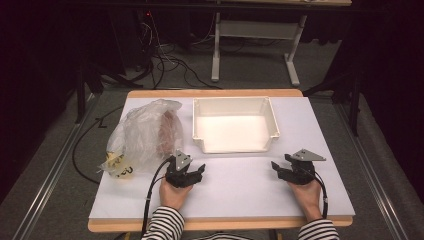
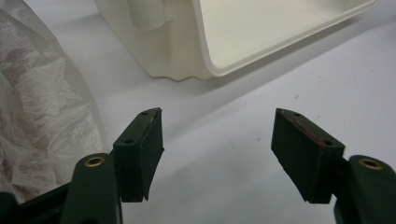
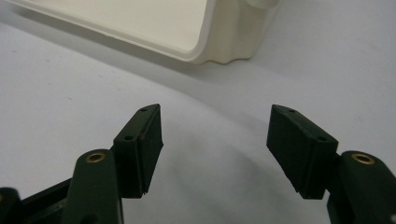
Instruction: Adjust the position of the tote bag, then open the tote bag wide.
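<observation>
I hold my left tool (image 1: 192,174) and my right tool (image 1: 285,171) low over the white counter (image 1: 240,185), both with jaws spread wide and nothing between them, which I take as a ready stance before any grasp. The crumpled clear plastic bag (image 1: 145,132), with something brownish-red inside and a yellow label at its near corner, lies just beside my left tool, on its outer side and slightly ahead; in the left gripper view its wrinkled film (image 2: 42,102) sits right next to the left jaw, so that tool seems placed to go for it first. The empty white bin (image 1: 234,125) stands ahead of and between both tools, open side up, and each gripper view catches a near corner of it (image 2: 205,56) (image 3: 219,42). I judge it is set there as the receiving place, within reach of either hand. My right tool waits well apart from the bag, probably free to steady the bin or help open the film.
</observation>
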The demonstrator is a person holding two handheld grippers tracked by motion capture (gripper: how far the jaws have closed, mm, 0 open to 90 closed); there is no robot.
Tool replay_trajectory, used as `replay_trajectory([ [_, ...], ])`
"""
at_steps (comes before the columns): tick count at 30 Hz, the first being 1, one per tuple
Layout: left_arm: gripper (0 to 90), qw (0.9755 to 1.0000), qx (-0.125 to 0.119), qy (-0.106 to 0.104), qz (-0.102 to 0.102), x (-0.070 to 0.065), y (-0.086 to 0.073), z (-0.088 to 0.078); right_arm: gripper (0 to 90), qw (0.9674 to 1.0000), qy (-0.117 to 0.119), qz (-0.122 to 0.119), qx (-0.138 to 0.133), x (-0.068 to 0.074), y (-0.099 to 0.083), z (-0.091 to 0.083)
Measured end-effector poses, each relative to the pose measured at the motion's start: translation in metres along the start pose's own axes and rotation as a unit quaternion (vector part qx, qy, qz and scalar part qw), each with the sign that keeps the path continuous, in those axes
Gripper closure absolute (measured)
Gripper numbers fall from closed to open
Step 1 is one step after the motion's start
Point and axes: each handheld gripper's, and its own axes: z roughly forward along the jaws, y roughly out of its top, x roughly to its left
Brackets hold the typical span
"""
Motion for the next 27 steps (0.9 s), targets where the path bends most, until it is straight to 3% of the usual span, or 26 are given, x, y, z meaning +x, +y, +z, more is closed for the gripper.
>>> replay_trajectory([
  [27, 33.6, 1.0, -0.001, 0.001, 0.0, -0.0002, 0.0001, 0.0, 36.1, 1.0, -0.005, 0.003, -0.006, -0.0007, -0.0005, -0.0009],
])
